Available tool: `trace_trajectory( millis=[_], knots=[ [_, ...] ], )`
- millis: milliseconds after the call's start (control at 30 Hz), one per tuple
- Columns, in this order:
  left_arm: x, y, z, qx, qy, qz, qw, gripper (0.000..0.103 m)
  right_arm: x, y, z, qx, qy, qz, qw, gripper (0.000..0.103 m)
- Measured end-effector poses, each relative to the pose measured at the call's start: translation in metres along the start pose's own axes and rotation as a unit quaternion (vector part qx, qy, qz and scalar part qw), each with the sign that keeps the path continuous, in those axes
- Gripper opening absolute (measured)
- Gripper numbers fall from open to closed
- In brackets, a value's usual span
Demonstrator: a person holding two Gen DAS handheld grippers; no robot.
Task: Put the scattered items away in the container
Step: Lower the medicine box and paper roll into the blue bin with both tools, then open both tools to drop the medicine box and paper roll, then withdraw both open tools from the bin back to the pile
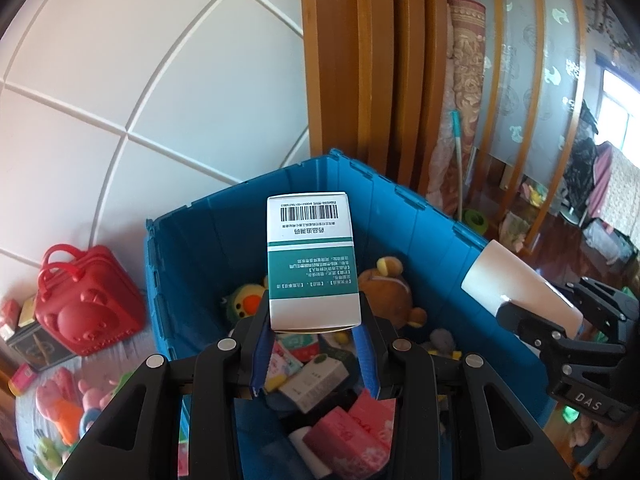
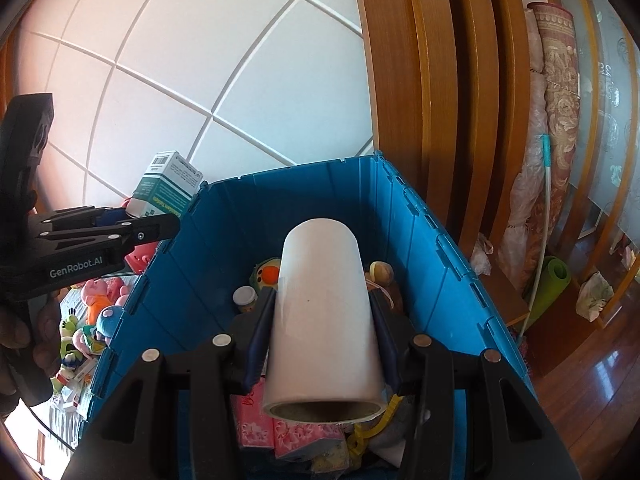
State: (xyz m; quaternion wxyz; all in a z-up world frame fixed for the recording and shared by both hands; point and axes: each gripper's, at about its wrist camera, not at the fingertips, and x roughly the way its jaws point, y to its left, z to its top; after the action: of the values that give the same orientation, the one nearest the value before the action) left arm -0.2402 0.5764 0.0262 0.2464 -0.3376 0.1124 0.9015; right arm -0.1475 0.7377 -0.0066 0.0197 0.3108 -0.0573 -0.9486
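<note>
The blue crate [image 2: 312, 208] stands open-topped with free air above its heap of plush toys [image 1: 390, 296] and boxes [image 1: 316, 380], hemmed by the white panelled wall [image 1: 140, 80] behind and wooden door frame [image 2: 420, 100] at its right.

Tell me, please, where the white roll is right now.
The white roll is clamped in the right hand-held gripper, held above the open blue crate, with the plush duck below and beyond it.
</note>
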Motion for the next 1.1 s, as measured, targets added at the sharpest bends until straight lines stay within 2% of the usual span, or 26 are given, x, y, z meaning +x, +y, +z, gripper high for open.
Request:
trace_trajectory(
  millis=[233, 267, 300, 333, 367, 400, 533, 867, 1100],
  knots=[
    [0.003, 0.011, 0.009, -0.014, -0.007, -0.003, 0.9999, 0.037, 0.012, 0.007, 0.011, -0.007, -0.003, -0.001, 1.0, 0.046],
    [0.003, 0.013, 0.01, -0.019, -0.01, 0.001, 0.9998, 0.047, 0.014, 0.008, 0.012, -0.009, -0.004, -0.003, 1.0, 0.046],
    [0.003, 0.015, 0.012, -0.023, -0.01, 0.007, 0.9997, 0.067, 0.015, 0.01, 0.013, -0.013, -0.003, -0.008, 1.0, 0.046],
    [0.003, 0.016, 0.012, -0.024, -0.011, 0.015, 0.9995, 0.103, 0.017, 0.012, 0.014, -0.019, -0.002, -0.015, 1.0, 0.058],
    [0.002, 0.017, 0.012, -0.026, -0.015, 0.025, 0.9992, 0.103, 0.017, 0.013, 0.014, -0.022, -0.005, -0.021, 1.0, 0.09],
    [0.002, 0.018, 0.012, -0.027, -0.012, 0.034, 0.999, 0.103, 0.015, 0.013, 0.014, -0.021, -0.01, -0.022, 0.999, 0.102],
    [0.003, 0.02, 0.008, -0.033, 0.0, 0.038, 0.9987, 0.103, 0.013, 0.019, 0.012, -0.028, -0.009, -0.019, 0.999, 0.103],
    [-0.014, 0.029, -0.002, -0.041, -0.006, 0.039, 0.9984, 0.103, 0.005, 0.029, 0.006, -0.027, -0.01, -0.01, 1.0, 0.103],
    [-0.036, 0.047, -0.026, -0.058, -0.007, 0.047, 0.9972, 0.103, -0.01, 0.056, 0.004, -0.041, -0.023, 0.0, 0.999, 0.103]
  ],
)
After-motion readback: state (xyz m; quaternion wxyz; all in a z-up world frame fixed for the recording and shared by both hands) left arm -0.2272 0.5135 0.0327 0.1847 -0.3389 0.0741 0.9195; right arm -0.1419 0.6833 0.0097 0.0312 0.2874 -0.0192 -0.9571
